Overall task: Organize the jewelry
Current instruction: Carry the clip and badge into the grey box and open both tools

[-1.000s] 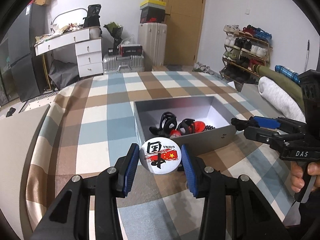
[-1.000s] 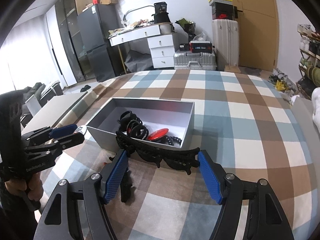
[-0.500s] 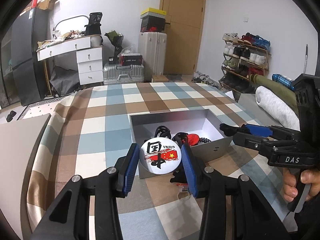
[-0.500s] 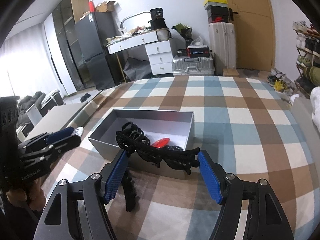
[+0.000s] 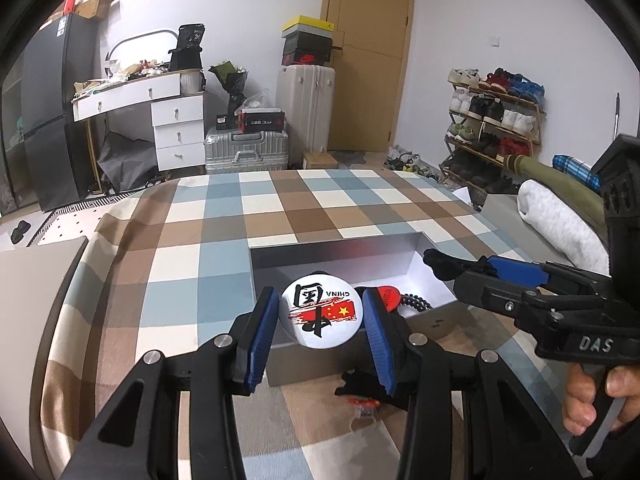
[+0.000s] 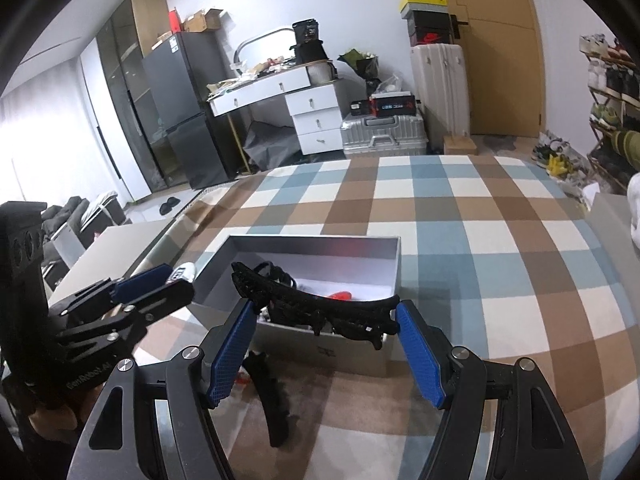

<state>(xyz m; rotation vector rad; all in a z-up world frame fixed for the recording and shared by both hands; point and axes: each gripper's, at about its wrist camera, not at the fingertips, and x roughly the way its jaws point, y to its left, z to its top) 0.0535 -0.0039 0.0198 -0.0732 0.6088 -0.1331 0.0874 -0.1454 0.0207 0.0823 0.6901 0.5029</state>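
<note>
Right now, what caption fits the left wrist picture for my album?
The left tool holds a round badge above a grey box on the checked cloth.

The badge and the hair clip hide much of the grey box's contents.

The left gripper sits low in the centre of its own view, blue pads clamped on either edge of a round badge. The right gripper fills the lower centre of its view, jaws spread wide and pressing the ends of a long black hair clip. A hand grips its handle at the lower right of the left view.
</note>
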